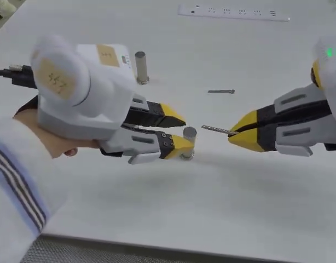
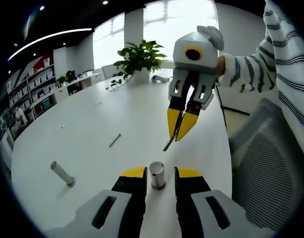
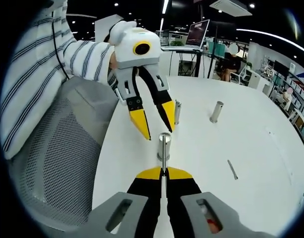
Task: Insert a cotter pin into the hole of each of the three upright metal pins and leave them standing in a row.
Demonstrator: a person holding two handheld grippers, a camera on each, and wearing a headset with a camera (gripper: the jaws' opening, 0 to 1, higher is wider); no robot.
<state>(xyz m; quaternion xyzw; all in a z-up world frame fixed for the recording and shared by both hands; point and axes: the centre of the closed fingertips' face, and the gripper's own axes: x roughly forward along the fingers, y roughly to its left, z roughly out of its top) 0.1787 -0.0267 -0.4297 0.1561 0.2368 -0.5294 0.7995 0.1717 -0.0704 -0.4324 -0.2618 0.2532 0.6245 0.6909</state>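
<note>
An upright metal pin (image 1: 189, 141) (image 2: 157, 175) (image 3: 164, 148) stands on the white table between the spread yellow tips of my left gripper (image 1: 185, 131) (image 2: 159, 171) (image 3: 157, 130), which is open; the lower jaw is close against the pin. My right gripper (image 1: 233, 133) (image 3: 163, 172) (image 2: 177, 135) is shut on a thin cotter pin (image 1: 214, 130) (image 2: 168, 144) (image 3: 163, 157) that points at the pin's top, a short gap away. A second upright pin (image 1: 140, 67) (image 2: 62, 173) (image 3: 217, 111) stands farther back. Behind the left gripper's jaws is a third upright pin (image 3: 177, 111).
A loose cotter pin (image 1: 221, 91) (image 2: 115, 140) (image 3: 232, 169) lies on the table (image 1: 157, 208) behind the grippers. A white power strip (image 1: 233, 12) lies at the far edge. A mesh chair (image 3: 63, 158) stands at the table's near side, and a striped sleeve (image 1: 15, 175) is at lower left.
</note>
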